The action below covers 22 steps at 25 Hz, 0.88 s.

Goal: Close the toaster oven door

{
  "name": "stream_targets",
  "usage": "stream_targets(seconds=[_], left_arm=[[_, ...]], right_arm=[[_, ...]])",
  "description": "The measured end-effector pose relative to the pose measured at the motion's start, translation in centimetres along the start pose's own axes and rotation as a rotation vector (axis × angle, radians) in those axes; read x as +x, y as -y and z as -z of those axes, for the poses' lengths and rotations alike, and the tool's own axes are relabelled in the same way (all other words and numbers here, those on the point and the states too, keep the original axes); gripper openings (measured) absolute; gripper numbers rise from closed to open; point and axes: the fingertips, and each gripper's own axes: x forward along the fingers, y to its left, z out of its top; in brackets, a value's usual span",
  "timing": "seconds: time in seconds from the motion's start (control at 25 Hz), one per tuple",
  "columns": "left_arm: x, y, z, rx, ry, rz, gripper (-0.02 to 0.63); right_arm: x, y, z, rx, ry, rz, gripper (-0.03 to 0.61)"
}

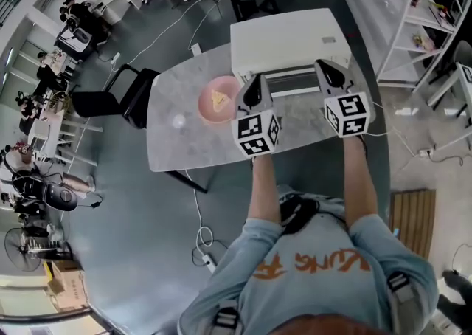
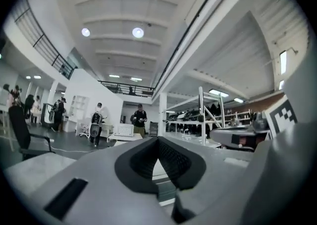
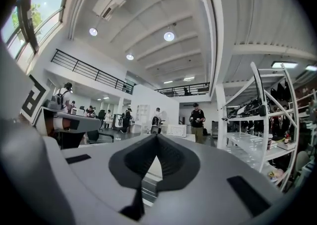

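**Q:** Item and position?
**A:** Toaster oven (image 1: 287, 38), far side of bench (image 1: 177, 145). Its door (image 1: 291, 84) hangs open toward the person, long axis left to right.

**Q:** Tools?
**A:** Left tool (image 1: 256, 86) and right tool (image 1: 328, 74), both with jaws together and empty. One flanks each end of the door, about equally near.

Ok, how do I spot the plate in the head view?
Find the pale grey table, with the white toaster oven at its far edge. Just left of the oven sits a round plate holding a yellowish wedge of food. It is the only pink thing on the tabletop.
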Motion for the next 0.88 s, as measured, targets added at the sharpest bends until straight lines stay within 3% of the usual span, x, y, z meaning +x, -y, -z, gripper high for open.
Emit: stream_targets(seconds=[0.28,0.88], left_arm=[[-0.9,0.4,2.1,0.071,-0.052,-0.021,0.002],[-1.0,0.5,2.7,0.074,-0.056,-0.019,0.002]], right_arm=[[-1.1,-0.1,2.1,-0.023,-0.044,-0.017,-0.004],[-1.5,0.2,2.3,-0.015,-0.042,-0.010,-0.003]])
